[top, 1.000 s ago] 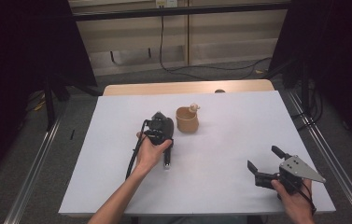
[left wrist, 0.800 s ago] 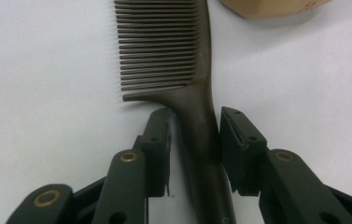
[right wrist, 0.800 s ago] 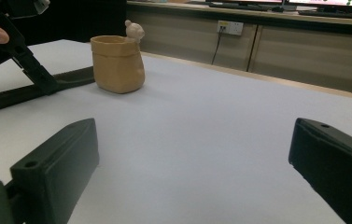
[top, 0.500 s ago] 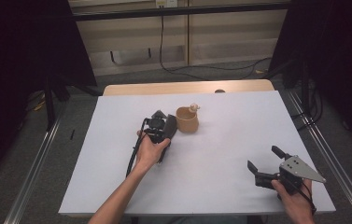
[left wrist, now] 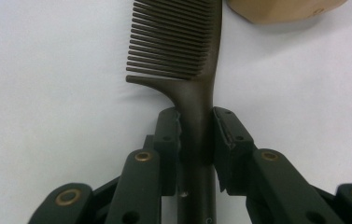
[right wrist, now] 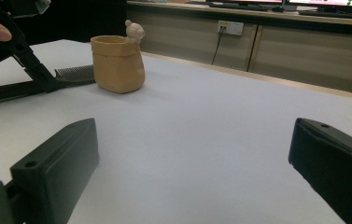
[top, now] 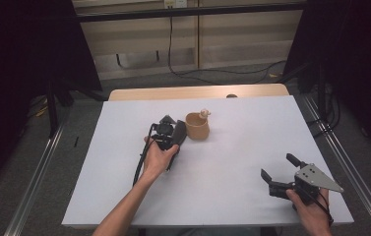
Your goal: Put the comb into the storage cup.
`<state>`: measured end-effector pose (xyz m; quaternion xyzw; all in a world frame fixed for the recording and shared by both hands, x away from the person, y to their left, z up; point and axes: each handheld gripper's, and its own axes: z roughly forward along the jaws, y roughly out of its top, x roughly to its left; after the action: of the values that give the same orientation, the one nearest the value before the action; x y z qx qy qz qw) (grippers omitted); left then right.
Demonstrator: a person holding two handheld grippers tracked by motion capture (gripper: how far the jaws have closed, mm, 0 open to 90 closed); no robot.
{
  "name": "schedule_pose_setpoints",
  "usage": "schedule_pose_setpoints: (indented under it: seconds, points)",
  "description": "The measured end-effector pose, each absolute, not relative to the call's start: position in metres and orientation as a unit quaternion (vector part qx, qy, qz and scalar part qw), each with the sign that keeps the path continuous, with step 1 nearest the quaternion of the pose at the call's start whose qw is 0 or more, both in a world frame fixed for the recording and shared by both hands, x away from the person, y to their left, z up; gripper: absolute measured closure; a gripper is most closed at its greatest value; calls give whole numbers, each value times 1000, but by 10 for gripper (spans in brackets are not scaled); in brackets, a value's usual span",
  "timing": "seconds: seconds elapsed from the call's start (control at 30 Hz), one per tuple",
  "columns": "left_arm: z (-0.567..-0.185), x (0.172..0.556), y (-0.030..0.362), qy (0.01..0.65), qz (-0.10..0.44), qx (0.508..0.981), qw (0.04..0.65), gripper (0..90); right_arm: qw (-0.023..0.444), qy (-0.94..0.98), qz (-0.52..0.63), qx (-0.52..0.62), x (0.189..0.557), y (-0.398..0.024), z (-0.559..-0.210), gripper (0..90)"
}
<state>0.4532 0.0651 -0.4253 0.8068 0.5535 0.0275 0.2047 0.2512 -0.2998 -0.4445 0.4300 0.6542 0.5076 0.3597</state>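
Left tongs (left wrist: pixel 197 135) pinch a dark, fine-toothed comb (left wrist: pixel 187 60) by its smooth handle beside a tan, crumpled-bag-shaped cup (top: pixel 196 126). Right tongs (top: pixel 279 169) spread above the matte white counter (top: pixel 232 162).

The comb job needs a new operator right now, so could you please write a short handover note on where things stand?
Left gripper: fingers shut on the handle of the dark comb, which lies low on the white table, teeth end beside the tan cup.
Right gripper: open, holding nothing, near the table's right front corner.
Done: comb grasped.
Left: probably lifting the comb and standing it in the cup; the cup is upright, with a small figure on its rim.
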Motion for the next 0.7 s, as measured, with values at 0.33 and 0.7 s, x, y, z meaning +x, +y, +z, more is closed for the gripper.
schedule_pose_setpoints:
  seconds: [0.33,0.7]
  points:
    - [-425,455,69,549,35,809,209,728,360,654,508,430,251,-300,-445,15]
    - [-414,451,77,533,58,813,228,728,359,654,508,431,251,-300,-445,15]
